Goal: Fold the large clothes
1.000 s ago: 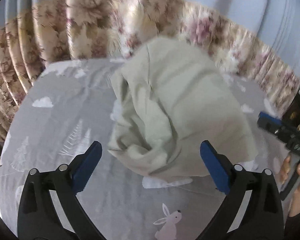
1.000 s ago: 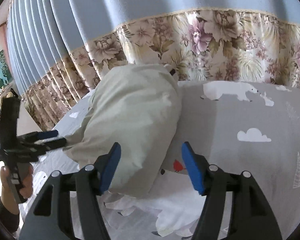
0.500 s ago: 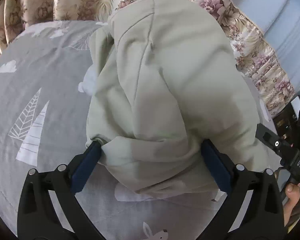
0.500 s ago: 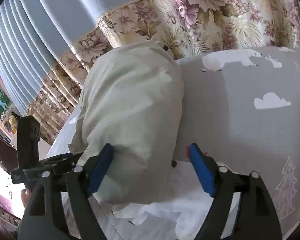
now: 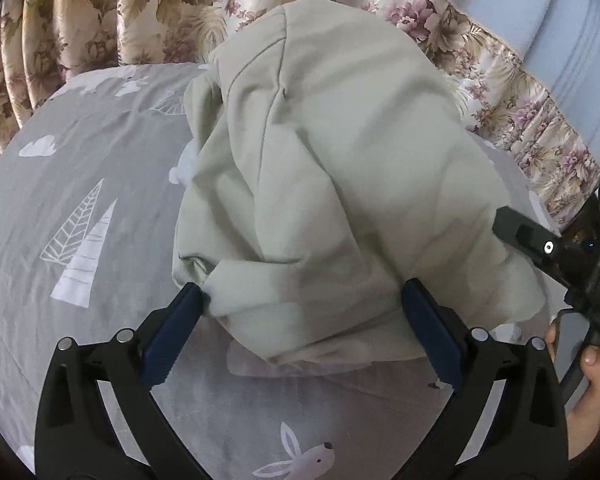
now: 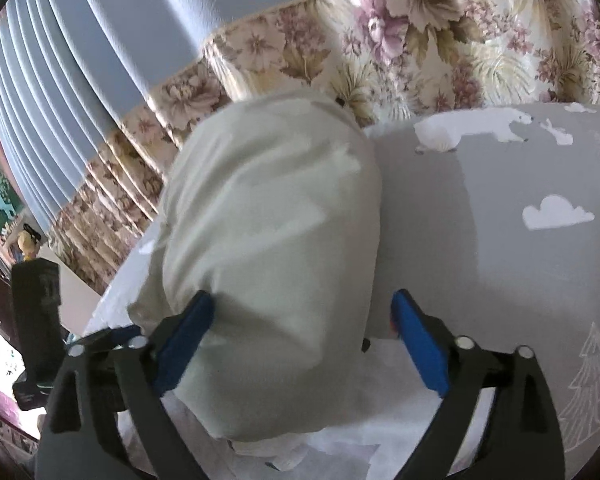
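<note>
Jaws: both pairs spread | pale green garment (image 5: 340, 184) bunched between each pair

A grey bedsheet (image 5: 100, 168) printed with white clouds and trees covers the bed. Behind it hang pleated curtains (image 6: 112, 52), pale blue above a floral band.

Left claw (image 5: 305, 322) black-framed, blue fingers (image 5: 171, 334), silver screws, right claw (image 6: 302, 342) alike

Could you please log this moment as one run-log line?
left gripper: open, astride garment | right gripper: just opening, garment between | bed sheet: underneath
</note>
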Available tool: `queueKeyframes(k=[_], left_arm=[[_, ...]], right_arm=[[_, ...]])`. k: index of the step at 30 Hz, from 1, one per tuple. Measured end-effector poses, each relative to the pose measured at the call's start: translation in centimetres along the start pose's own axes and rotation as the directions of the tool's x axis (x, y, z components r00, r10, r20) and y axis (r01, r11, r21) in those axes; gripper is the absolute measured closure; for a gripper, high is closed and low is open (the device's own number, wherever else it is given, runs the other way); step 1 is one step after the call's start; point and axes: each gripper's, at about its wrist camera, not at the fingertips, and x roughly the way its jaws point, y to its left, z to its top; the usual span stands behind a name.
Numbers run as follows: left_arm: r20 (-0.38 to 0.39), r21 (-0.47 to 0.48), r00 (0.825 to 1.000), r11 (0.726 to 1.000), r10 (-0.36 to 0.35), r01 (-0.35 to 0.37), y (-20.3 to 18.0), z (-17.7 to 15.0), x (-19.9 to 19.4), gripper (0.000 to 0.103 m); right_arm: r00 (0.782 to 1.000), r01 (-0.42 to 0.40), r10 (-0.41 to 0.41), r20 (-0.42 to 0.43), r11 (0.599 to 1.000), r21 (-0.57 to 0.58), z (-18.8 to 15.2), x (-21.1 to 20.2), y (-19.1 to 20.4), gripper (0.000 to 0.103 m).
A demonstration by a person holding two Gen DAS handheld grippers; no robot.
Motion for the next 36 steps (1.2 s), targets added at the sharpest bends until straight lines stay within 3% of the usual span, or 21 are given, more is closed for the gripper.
queueKeyframes(k=[2,8,9,10,11,14,19,21,26,29,33,35,36], left_arm=[[-0.006,0.007,1.0,1.0,0.0,0.0,-0.1,0.1,0.5,0.003],[-0.039,0.027,0.995,0.995,-0.091,0.092,0.0,1.4,2.1,0.005],[-0.034,0.035,0.993,0.993,-0.115,0.116,-0.2,1.5,2.2,0.013],[-0.033,0.038,0.99,0.99,-0.136,0.138,-0.3,1.6,2.2,0.021],[-0.033,0.047,0.989,0.988,-0.146,0.148,-0.6,1.9,2.2,0.023],[-0.022,0.055,0.989,0.987,-0.147,0.148,-0.6,2.2,2.1,0.033],[0.055,0.077,0.989,0.989,-0.134,0.129,-1.0,3.1,-0.3,0.07],[0.066,0.097,0.988,0.986,-0.143,0.136,-2.1,3.4,-1.9,0.074],[0.064,0.186,0.985,0.972,-0.161,0.146,-7.4,1.4,-4.4,0.074],[0.037,0.227,0.977,0.954,-0.209,0.196,-12.0,-0.7,-5.1,0.074],[-0.025,0.284,0.97,0.929,-0.241,0.238,-16.1,-3.9,-4.1,0.073],[-0.045,0.287,0.976,0.933,-0.214,0.218,-16.8,-5.0,-3.0,0.063],[-0.051,0.291,0.981,0.937,-0.187,0.194,-16.8,-5.6,-2.7,0.049]], right_arm=[[1.0,0.007,-0.007,-0.004,1.0,0.0,-0.4,0.3,-0.4,0.006],[0.998,-0.009,0.007,-0.055,1.0,-0.028,-0.1,1.8,-0.9,0.005],[0.998,-0.011,0.007,-0.061,0.998,-0.054,0.0,2.2,-0.6,0.007],[0.997,-0.025,0.02,-0.071,0.998,-0.061,0.2,2.5,-0.4,0.019],[0.994,-0.067,0.061,-0.089,0.996,-0.06,0.4,2.9,-0.2,0.025],[0.996,-0.042,0.031,-0.079,0.988,-0.146,0.8,2.7,1.3,0.04],[0.998,-0.061,0.063,0.001,0.969,-0.24,1.2,0.6,2.9,0.057],[0.994,-0.079,0.095,0.05,0.964,-0.254,1.3,-1.4,3.2,0.06],[0.992,-0.044,0.074,0.103,0.963,-0.265,-0.5,-7.9,1.3,0.061],[0.993,0.004,0.025,0.117,0.971,-0.241,-2.0,-12.2,-1.8,0.061],[0.997,0.072,-0.064,0.045,0.977,-0.198,-4.2,-14.6,-6.6,0.057],[0.997,0.074,-0.079,-0.025,0.982,-0.172,-5.0,-14.1,-8.9,0.044],[0.996,0.077,-0.081,-0.02,0.984,-0.159,-5.3,-14.4,-9.7,0.04]])
